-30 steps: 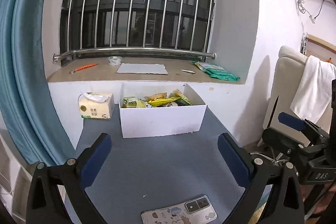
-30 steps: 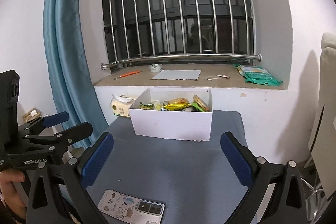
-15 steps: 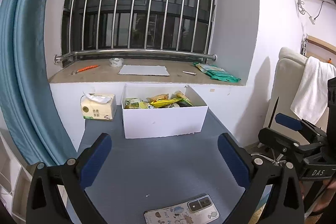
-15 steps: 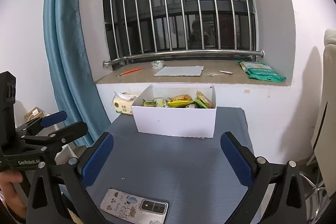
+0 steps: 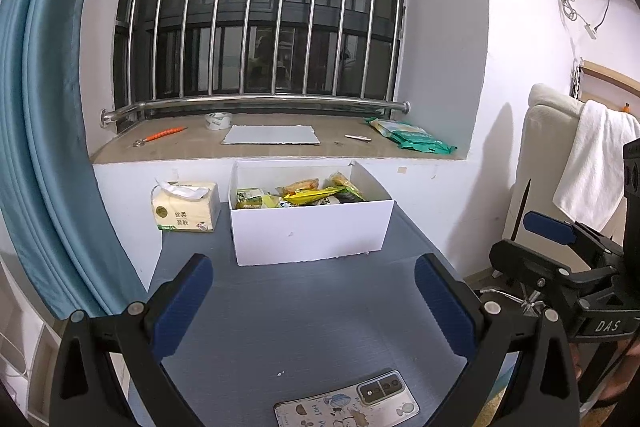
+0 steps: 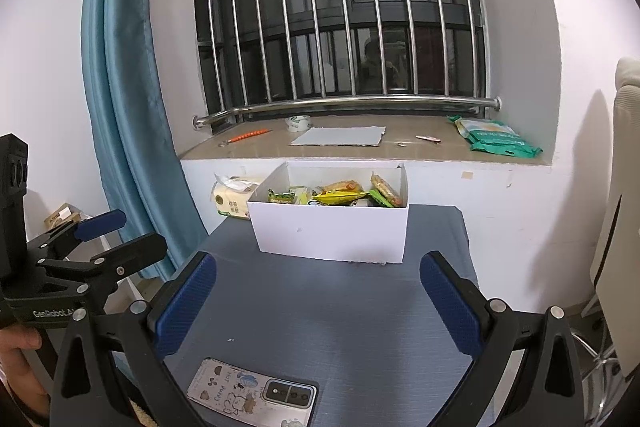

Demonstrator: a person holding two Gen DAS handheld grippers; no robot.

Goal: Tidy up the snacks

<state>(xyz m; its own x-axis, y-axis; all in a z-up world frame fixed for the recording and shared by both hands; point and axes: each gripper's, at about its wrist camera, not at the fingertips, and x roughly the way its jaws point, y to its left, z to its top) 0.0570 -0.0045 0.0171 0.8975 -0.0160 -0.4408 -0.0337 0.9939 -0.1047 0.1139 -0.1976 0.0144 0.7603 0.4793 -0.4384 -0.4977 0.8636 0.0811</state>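
A white cardboard box [image 5: 312,231] stands at the far end of the blue-grey table [image 5: 312,319]. It holds several snack packets [image 5: 304,191], yellow, green and orange. The box [image 6: 332,233] and its snacks [image 6: 340,195] also show in the right wrist view. My left gripper [image 5: 314,301] is open and empty, held above the table's near part, well short of the box. My right gripper [image 6: 318,303] is open and empty, at about the same distance. Each gripper shows at the edge of the other's view.
A phone in a cartoon case [image 5: 348,405] lies at the table's near edge, also in the right wrist view [image 6: 252,393]. A tissue pack [image 5: 185,207] sits left of the box. The windowsill holds tape, paper and green packets [image 5: 412,137]. A curtain hangs left, a chair with towel [image 5: 592,167] right.
Both grippers have drawn back and risen a little, so the box looks slightly lower and farther. Nothing on the table has moved.
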